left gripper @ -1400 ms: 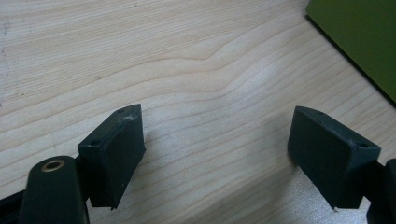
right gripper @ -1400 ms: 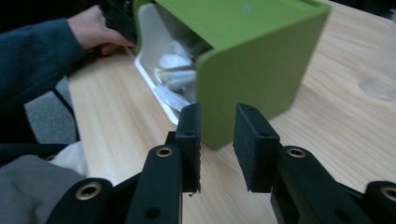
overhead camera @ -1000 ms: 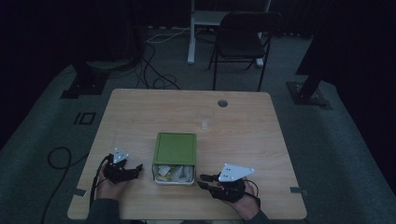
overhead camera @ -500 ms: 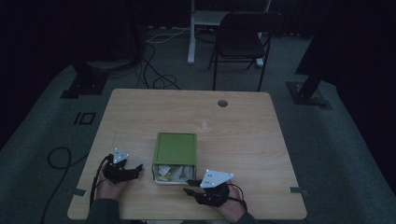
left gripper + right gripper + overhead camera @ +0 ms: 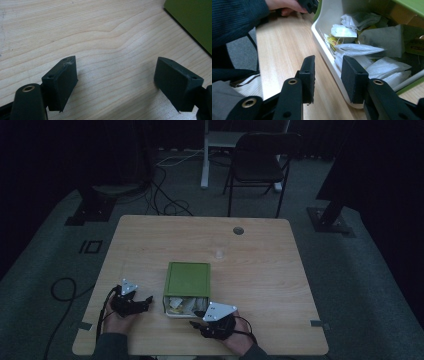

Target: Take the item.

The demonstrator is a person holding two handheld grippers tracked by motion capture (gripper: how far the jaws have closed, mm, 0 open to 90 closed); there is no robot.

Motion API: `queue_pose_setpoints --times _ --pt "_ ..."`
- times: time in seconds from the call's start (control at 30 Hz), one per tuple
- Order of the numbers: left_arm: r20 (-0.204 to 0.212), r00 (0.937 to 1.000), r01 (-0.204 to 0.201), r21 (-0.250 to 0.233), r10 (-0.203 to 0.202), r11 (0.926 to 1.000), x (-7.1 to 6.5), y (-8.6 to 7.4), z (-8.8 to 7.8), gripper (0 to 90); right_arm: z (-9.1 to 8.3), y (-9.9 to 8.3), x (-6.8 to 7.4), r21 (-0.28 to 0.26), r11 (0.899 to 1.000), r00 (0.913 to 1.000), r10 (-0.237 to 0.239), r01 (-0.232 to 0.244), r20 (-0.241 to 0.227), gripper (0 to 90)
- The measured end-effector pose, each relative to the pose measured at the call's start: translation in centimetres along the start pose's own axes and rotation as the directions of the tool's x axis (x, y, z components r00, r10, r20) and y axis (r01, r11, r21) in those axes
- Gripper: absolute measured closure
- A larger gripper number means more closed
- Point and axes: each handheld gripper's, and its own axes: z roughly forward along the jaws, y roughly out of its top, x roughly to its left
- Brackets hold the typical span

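In the high view, the left tool (image 5: pixel 144 300) lies low at the lower left of the counter (image 5: pixel 260 270), held in a hand, its jaws spread wide with only bare wood between them; in the left gripper view the green lid's corner (image 5: pixel 192 22) sits at the upper right, well clear of the jaws. At the centre of the high view stands the box (image 5: pixel 186 287), its green lid covering the far part and the near end open, showing white sachets (image 5: pixel 181 304). Just right of that open end, at the lower middle, is the right tool (image 5: pixel 196 317). Its jaws have just been opening and stand at a middling gap, holding nothing; in the right gripper view they straddle the box's white rim (image 5: pixel 329 62), the right jaw beside the sachets (image 5: pixel 362 50).
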Motion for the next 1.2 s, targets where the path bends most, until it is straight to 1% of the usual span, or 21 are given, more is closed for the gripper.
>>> queue_pose_setpoints --times 0.07,0.17,0.33,0.37,0.43,0.47,0.53,0.73,0.87,0.93,0.97,1.03,1.07,1.1,1.17,1.2 --pt "0.000 1.0000 0.000 0.000 0.000 1.0000 0.0 0.0 0.0 19.7 0.1 0.0 0.0 -0.001 1.000 1.0000 0.001 -0.001 0.001 63.3" --pt "0.000 1.0000 0.000 0.000 0.000 1.0000 0.0 0.0 0.0 19.7 0.6 0.2 -0.2 0.007 1.000 0.9998 -0.002 0.002 0.017 61.3" --pt "0.000 1.0000 0.000 0.000 0.000 1.0000 0.0 0.0 0.0 19.7 1.2 0.0 -0.4 0.025 1.000 1.0000 0.003 -0.003 0.005 59.8" --pt "0.000 1.0000 0.000 0.000 0.000 1.0000 0.0 0.0 0.0 19.7 1.3 -0.1 -0.5 0.021 1.000 1.0000 0.003 -0.004 0.004 60.0" --pt "0.000 1.0000 0.000 0.000 0.000 1.0000 0.0 0.0 0.0 19.7 1.1 -0.1 -0.7 0.017 1.000 0.9996 0.012 -0.012 -0.024 61.4" --pt "0.000 1.0000 0.000 0.000 0.000 1.0000 0.0 0.0 0.0 19.7 1.1 -0.1 -0.7 0.017 1.000 0.9996 0.012 -0.012 -0.024 61.4" --pt "0.000 1.0000 0.000 0.000 0.000 1.0000 0.0 0.0 0.0 19.7 1.0 0.0 -0.6 0.014 1.000 0.9990 0.000 0.000 -0.045 62.8" --pt "0.000 1.0000 0.000 0.000 0.000 1.0000 0.0 0.0 0.0 19.7 0.8 -0.1 -0.2 0.016 1.000 0.9982 -0.005 0.006 -0.060 63.9" --pt "0.000 1.0000 0.000 0.000 0.000 1.0000 0.0 0.0 0.0 19.7 0.4 -0.2 0.2 0.021 1.000 0.9967 -0.008 0.009 -0.081 68.1" --pt "0.000 1.0000 0.002 -0.001 -0.002 1.0000 0.0 0.0 0.0 19.7 0.0 0.0 0.5 0.005 1.000 0.9965 -0.012 0.013 -0.082 72.0" --pt "0.000 1.0000 0.002 -0.001 -0.002 1.0000 0.0 0.0 0.0 19.7 -0.2 0.2 0.6 -0.008 1.000 0.9969 -0.016 0.015 -0.077 72.6" --pt "-0.001 1.0000 0.002 -0.001 -0.002 1.0000 0.0 0.0 0.0 19.7 -0.7 0.6 0.8 -0.029 0.999 0.9983 -0.030 0.029 -0.051 72.6" --pt "-0.001 1.0000 0.002 -0.001 -0.002 1.0000 0.0 0.0 0.0 19.7 -0.7 0.6 0.8 -0.029 0.999 0.9983 -0.030 0.029 -0.051 72.6" --pt "-0.001 1.0000 0.002 -0.001 -0.002 1.0000 0.0 0.0 0.0 19.7 -1.0 1.1 1.0 -0.046 0.998 0.9990 -0.043 0.042 -0.012 70.2" --pt "-0.001 1.0000 0.002 -0.001 -0.002 1.0000 0.0 0.0 0.0 19.7 -1.0 1.3 1.1 -0.044 0.997 0.9980 -0.058 0.059 0.024 67.6" --pt "-0.001 1.0000 0.002 -0.001 -0.002 1.0000 0.0 0.0 0.0 19.7 -1.0 1.3 1.1 -0.044 0.997 0.9980 -0.058 0.059 0.024 67.6"
